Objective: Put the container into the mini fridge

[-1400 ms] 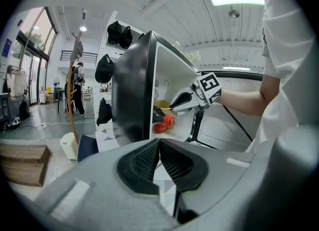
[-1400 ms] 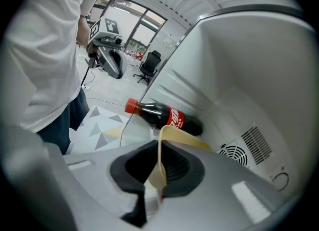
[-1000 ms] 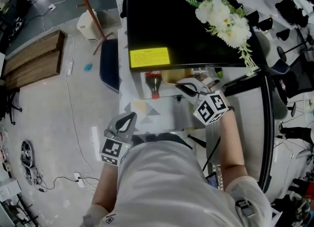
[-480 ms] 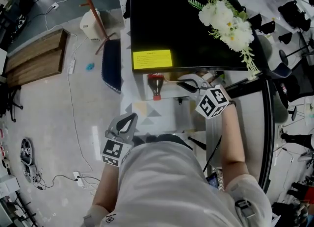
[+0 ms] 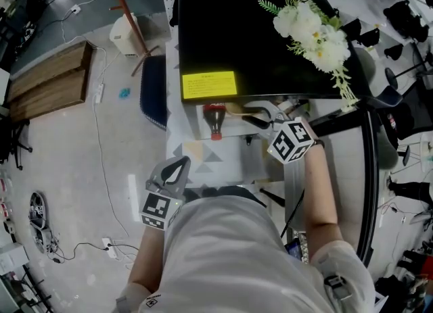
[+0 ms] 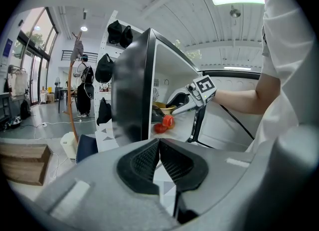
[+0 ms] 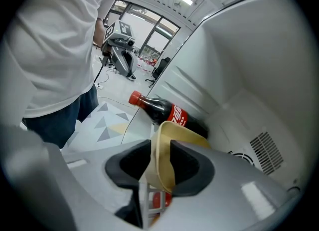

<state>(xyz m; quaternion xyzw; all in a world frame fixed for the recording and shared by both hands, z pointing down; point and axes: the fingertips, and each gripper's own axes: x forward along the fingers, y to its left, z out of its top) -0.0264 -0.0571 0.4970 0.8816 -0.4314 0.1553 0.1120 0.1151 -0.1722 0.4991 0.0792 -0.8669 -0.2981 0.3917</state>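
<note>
The yellow container [image 7: 167, 150] stands inside the open mini fridge [image 5: 257, 34], its rim between the jaws of my right gripper [image 7: 160, 167]. Those jaws are opening and stand apart around the thin rim. In the head view the container [image 5: 237, 108] shows just under the fridge's black top, with my right gripper [image 5: 252, 114] reaching in beside it. My left gripper [image 5: 177, 166] hangs low by the person's hip, shut and empty, with its pads [image 6: 159, 147] meeting.
A cola bottle [image 7: 164, 111] lies on its side on the fridge floor just behind the container, red cap outward. White flowers [image 5: 311, 28] lie on the fridge top. The open door [image 5: 369, 170] stands at the right. A patterned mat [image 5: 203, 153] covers the floor in front.
My right gripper has pushed a little further into the fridge with the container. My left gripper has stayed still.
</note>
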